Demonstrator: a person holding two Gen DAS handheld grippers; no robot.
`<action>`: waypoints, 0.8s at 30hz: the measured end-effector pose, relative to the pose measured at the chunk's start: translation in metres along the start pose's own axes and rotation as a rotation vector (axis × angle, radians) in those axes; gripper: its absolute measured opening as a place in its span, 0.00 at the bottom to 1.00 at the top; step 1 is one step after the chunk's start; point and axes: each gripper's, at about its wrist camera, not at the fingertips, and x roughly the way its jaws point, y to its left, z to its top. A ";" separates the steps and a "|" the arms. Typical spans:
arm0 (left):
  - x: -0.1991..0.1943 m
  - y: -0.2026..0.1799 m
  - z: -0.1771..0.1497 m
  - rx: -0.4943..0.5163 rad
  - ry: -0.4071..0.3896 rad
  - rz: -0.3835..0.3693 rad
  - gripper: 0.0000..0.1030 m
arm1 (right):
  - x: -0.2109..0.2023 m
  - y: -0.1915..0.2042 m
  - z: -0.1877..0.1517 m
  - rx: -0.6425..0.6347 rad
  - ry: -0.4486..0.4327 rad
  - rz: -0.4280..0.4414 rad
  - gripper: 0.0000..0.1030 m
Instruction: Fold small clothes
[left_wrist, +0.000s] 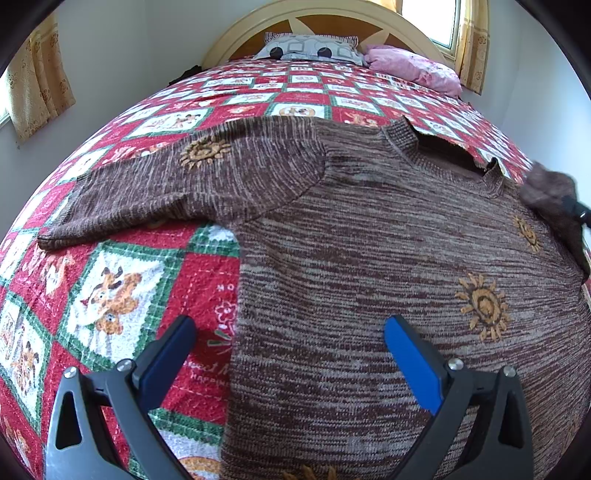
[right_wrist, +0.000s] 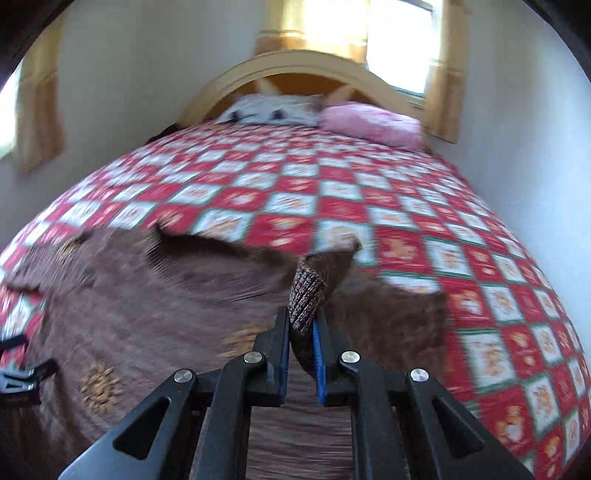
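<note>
Fingers: left gripper (left_wrist: 290, 360) has its blue-padded jaws spread wide, nothing between them, one finger over the bedspread and the other over the knit. Right gripper (right_wrist: 301, 339) has its jaws pinched together on a bunched fold of the sweater's knit, lifted off the bed surface.

Bed (left_wrist: 207, 291): covered by a red, white and green checked bedspread with printed animal and bear panels; fills most of both views.

Sweater (left_wrist: 369, 266): brown and grey marled knit, small orange sun motifs scattered over the body and sleeve. Lies front-up on the near part of the bed, ribbed crew neck toward the far side. Left sleeve (left_wrist: 177, 184) spread out flat to the left, cuff on the bedspread. Right side of the garment raised in the right gripper's hold; much of the right wrist view is blurred.

Headboard (left_wrist: 236, 40): arched, pale wood, at the far end.

Patterned pillow (left_wrist: 314, 46): grey and white, far centre.

Pink pillow (left_wrist: 413, 68): far right, just beside the patterned one.
</note>
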 end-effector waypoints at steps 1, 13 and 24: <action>0.000 0.000 0.000 0.001 0.001 0.001 1.00 | 0.005 0.013 -0.005 -0.017 0.015 0.034 0.11; -0.003 -0.010 0.001 0.069 0.011 -0.060 0.98 | -0.046 -0.041 -0.054 0.132 0.054 0.177 0.74; -0.070 -0.134 0.044 0.274 -0.071 -0.247 0.88 | -0.127 -0.119 -0.148 0.354 -0.026 -0.107 0.74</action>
